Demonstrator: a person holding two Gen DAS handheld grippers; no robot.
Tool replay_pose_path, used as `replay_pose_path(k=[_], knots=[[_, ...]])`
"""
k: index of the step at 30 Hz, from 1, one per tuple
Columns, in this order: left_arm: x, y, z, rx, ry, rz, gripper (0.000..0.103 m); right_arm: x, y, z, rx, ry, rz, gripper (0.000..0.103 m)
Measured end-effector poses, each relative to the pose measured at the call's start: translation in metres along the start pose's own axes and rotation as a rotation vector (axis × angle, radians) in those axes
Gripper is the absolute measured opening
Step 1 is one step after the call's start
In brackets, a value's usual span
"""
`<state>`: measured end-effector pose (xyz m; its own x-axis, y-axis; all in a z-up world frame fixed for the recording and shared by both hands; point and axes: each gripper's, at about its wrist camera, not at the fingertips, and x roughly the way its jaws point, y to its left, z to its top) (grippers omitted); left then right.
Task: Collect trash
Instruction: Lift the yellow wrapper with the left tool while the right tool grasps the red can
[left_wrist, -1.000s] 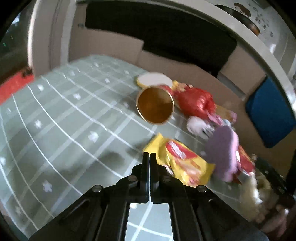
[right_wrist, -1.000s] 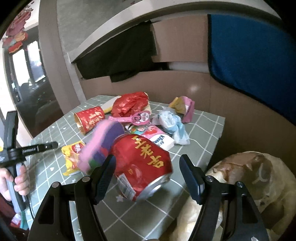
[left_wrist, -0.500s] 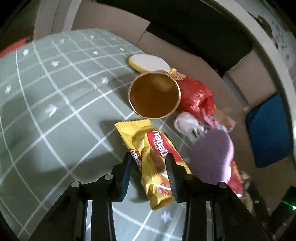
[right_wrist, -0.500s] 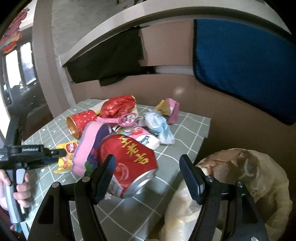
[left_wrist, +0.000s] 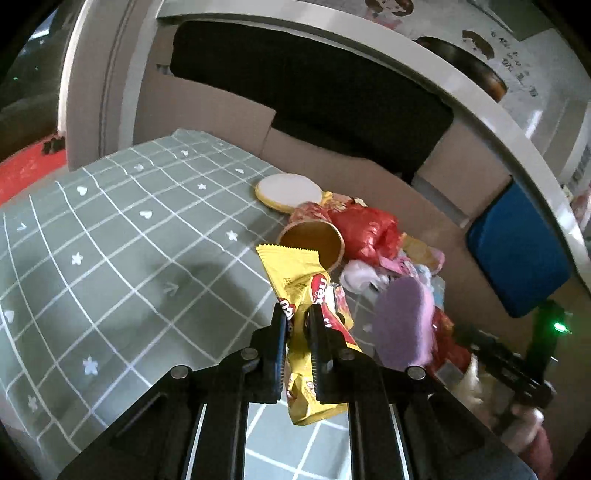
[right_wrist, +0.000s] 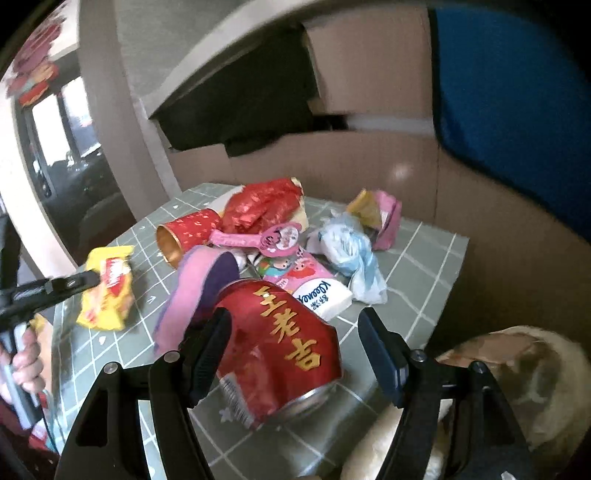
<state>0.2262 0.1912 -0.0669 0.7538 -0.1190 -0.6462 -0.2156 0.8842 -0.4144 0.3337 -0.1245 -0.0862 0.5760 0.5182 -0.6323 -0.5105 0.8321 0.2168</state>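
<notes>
Dim daylight from a window (left side); blurred, darkened fisheye edges, soft shadows.

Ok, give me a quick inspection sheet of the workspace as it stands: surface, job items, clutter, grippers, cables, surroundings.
Surface: green grid tablecloth.
Job's things: yellow snack wrapper pinched in left gripper; dented red can between right gripper fingers; trash bag beside the table.
Clutter: red paper cup on its side, red foil bag, tissue pack, crumpled blue plastic, purple-pink pad, round lid.
Grippers: left shut on wrapper; right open.
Cables: nothing seen.
Surroundings: cardboard panels, blue cushion.
</notes>
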Motion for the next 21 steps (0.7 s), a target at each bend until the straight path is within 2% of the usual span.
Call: replay_pose_path(k=[3, 8, 12, 15, 17, 21], knots=[[0.001, 0.001, -0.006, 0.004, 0.013, -0.013, 0.012, 0.021, -0.003, -0.002, 0.060, 0.072, 0.036, 0.069], [0.000, 0.003, -0.013, 0.015, 0.014, -0.012, 0.012, 0.025, 0.018, -0.008, 0.043, 0.083, 0.034, 0.068], [-0.002, 0.006, -0.013, 0.012, 0.011, -0.016, 0.012, 0.025, 0.051, -0.023, -0.057, 0.085, -0.004, 0.060], [-0.003, 0.009, -0.014, 0.015, 0.016, -0.017, 0.012, 0.018, 0.069, -0.029, -0.126, 0.044, -0.045, 0.046], [-0.005, 0.008, -0.015, 0.021, 0.015, -0.022, 0.012, 0.015, 0.078, -0.028, -0.155, 0.031, -0.035, 0.046], [-0.010, 0.005, -0.017, 0.036, 0.004, -0.034, 0.012, 0.026, 0.085, -0.024, -0.189, 0.066, 0.024, 0.049]])
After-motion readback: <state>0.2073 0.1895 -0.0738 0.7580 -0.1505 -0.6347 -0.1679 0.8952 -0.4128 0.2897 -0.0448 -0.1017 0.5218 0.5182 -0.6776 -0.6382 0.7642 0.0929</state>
